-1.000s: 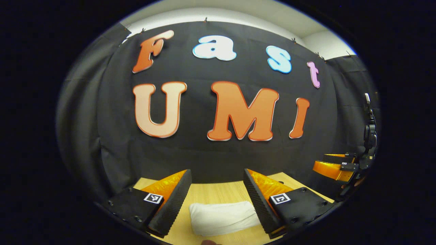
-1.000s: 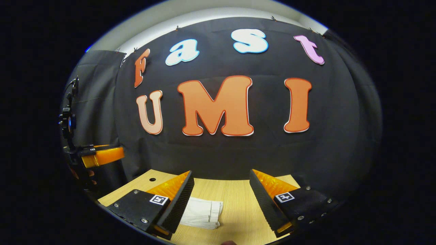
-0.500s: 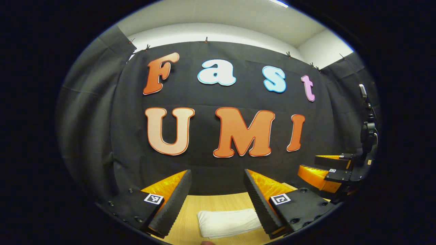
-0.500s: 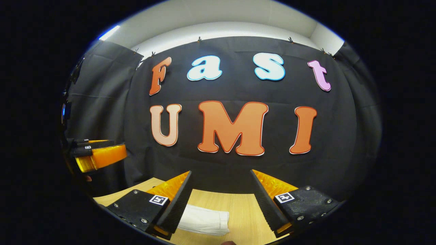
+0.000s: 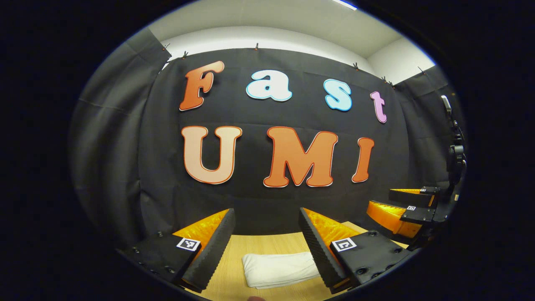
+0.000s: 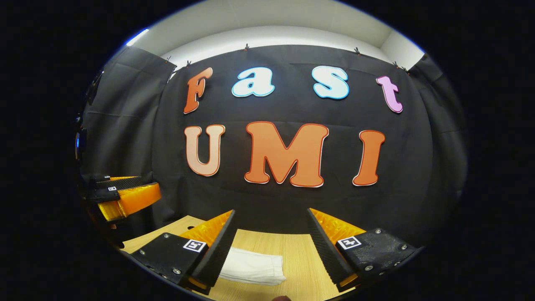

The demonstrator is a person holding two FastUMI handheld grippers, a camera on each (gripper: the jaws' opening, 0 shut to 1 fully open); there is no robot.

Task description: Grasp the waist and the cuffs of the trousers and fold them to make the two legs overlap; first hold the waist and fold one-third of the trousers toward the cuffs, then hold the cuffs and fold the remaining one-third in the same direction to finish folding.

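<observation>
Left tool [image 5: 266, 246] fingers spread wide, raised, level. Right tool [image 6: 271, 246] likewise spread, nothing held.

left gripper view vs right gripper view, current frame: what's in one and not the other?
Left gripper view: the folded white trousers lie whole between its own open fingers, and the right gripper hangs at the right edge.

Right gripper view: the left gripper sits at the left edge, and its own left finger covers part of the trousers.

Both: the wooden table, the black cloth wall, the trousers lying free, and both grippers open, raised off the table.
</observation>
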